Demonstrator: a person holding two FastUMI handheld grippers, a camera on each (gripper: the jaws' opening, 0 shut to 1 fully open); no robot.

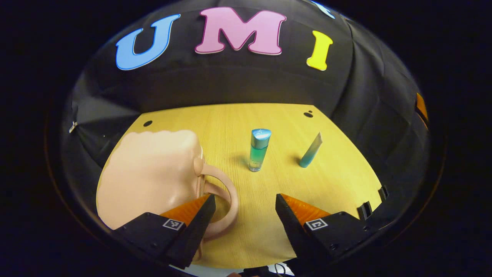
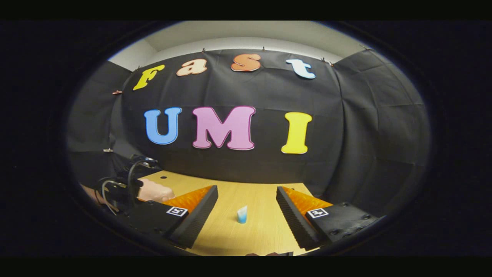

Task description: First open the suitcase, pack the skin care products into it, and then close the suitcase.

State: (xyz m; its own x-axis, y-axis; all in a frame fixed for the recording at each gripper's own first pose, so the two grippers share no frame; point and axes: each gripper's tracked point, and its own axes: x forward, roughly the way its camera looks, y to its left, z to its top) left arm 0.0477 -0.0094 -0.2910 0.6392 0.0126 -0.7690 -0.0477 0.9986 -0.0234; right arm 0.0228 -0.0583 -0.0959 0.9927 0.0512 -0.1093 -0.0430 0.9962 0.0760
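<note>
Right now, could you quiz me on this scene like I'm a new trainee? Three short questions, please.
1. True or false: the pink suitcase is already open.
2. How many skin care products stand on the wooden table in the left gripper view?
A) one B) two C) four
3. Fill in: the left gripper has its jaws ____.

Key:
1. False; its lid is down.
2. B: a teal bottle with a shiny cap and a teal tube standing on its cap.
3. Open, holding nothing. The right gripper is open too.
</note>
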